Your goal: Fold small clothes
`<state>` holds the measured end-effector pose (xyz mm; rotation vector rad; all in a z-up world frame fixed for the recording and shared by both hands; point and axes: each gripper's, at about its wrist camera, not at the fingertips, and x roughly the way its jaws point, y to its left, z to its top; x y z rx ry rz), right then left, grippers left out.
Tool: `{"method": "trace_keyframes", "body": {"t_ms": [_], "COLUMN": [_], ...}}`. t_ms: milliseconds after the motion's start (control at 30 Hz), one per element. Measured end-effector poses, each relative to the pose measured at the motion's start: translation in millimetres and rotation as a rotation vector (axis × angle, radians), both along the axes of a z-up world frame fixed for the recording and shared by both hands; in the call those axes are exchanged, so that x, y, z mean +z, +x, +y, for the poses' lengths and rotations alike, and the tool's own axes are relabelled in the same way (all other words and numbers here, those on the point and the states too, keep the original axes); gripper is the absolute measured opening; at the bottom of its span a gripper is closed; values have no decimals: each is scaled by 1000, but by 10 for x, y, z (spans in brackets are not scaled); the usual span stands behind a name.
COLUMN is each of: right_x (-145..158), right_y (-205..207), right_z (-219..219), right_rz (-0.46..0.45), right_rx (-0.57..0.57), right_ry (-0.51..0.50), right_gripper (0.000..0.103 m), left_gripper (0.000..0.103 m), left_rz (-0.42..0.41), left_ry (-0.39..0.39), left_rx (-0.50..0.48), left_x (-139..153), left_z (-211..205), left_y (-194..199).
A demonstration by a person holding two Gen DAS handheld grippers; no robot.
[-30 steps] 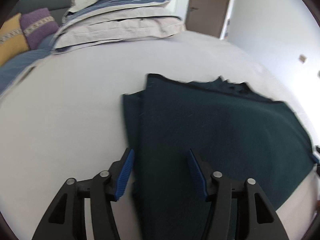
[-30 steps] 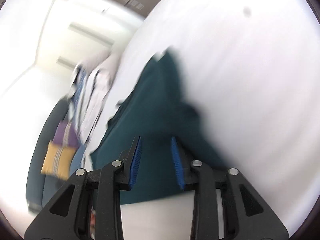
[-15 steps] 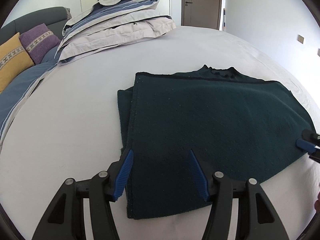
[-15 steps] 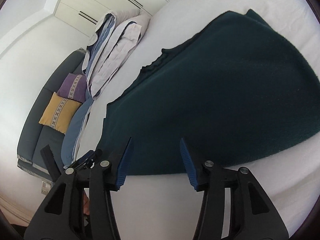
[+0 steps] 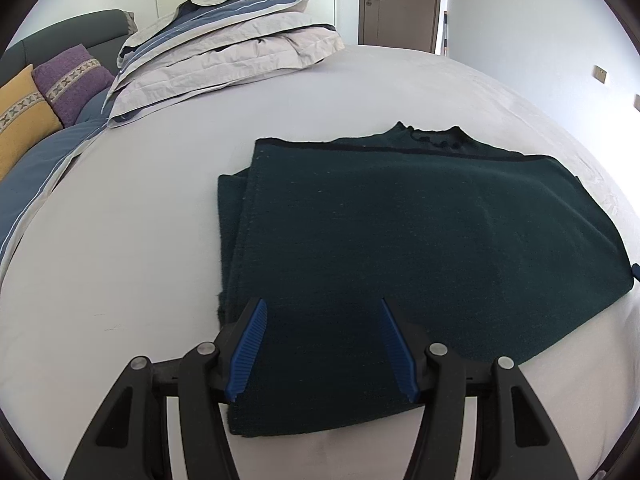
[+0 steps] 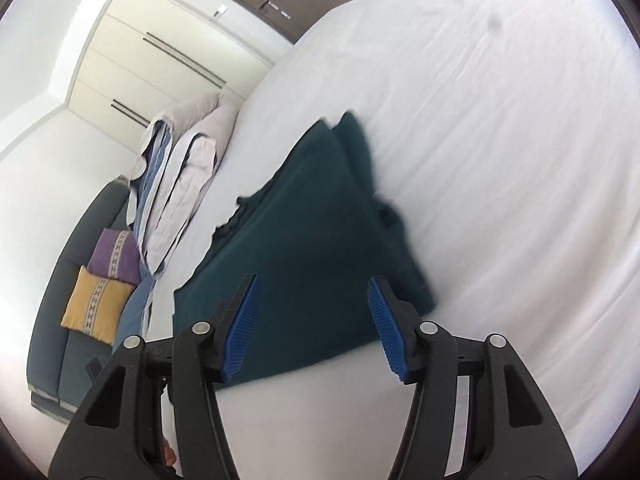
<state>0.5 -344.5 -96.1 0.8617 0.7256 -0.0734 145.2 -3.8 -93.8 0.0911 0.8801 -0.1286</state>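
Observation:
A dark green knitted garment (image 5: 420, 240) lies folded flat on the white bed (image 5: 140, 260), its collar at the far edge. My left gripper (image 5: 322, 308) is open and empty, just above the garment's near left corner. In the right wrist view the same garment (image 6: 312, 240) lies ahead. My right gripper (image 6: 314, 284) is open and empty, above the garment's near edge. A blue tip of the right gripper (image 5: 635, 270) shows at the right edge of the left wrist view.
A folded duvet and pillows (image 5: 224, 44) are stacked at the far left of the bed. A grey sofa with a purple cushion (image 5: 68, 80) and a yellow cushion (image 5: 20, 116) stands to the left. A brown door (image 5: 400, 0) is at the back.
My right gripper has opened wider and swung back, so the garment now lies flat and released. My left gripper has drawn back slightly, still open.

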Motion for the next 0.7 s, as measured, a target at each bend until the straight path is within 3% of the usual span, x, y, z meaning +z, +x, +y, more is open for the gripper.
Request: {"method": "trace_keyframes", "body": {"t_ms": [100, 267, 467, 600, 700], "right_x": [-14, -180, -298, -322, -346], "right_y": [14, 232, 625, 879, 1027], "right_z": [-258, -539, -673, -673, -631], "right_rz": [39, 94, 106, 135, 156], "right_rx": [-14, 13, 73, 130, 161], "right_ry": [-17, 7, 49, 70, 96], "right_gripper": [62, 62, 61, 61, 53], "left_gripper": [62, 66, 66, 66, 67], "left_rz": [8, 34, 66, 78, 81], "left_ry": [-25, -101, -201, -216, -222], "left_rx": [-10, -31, -68, -84, -88], "left_x": [6, -11, -29, -72, -102], "left_z": [-77, -213, -432, -584, -657], "left_y": [31, 129, 295, 426, 512]}}
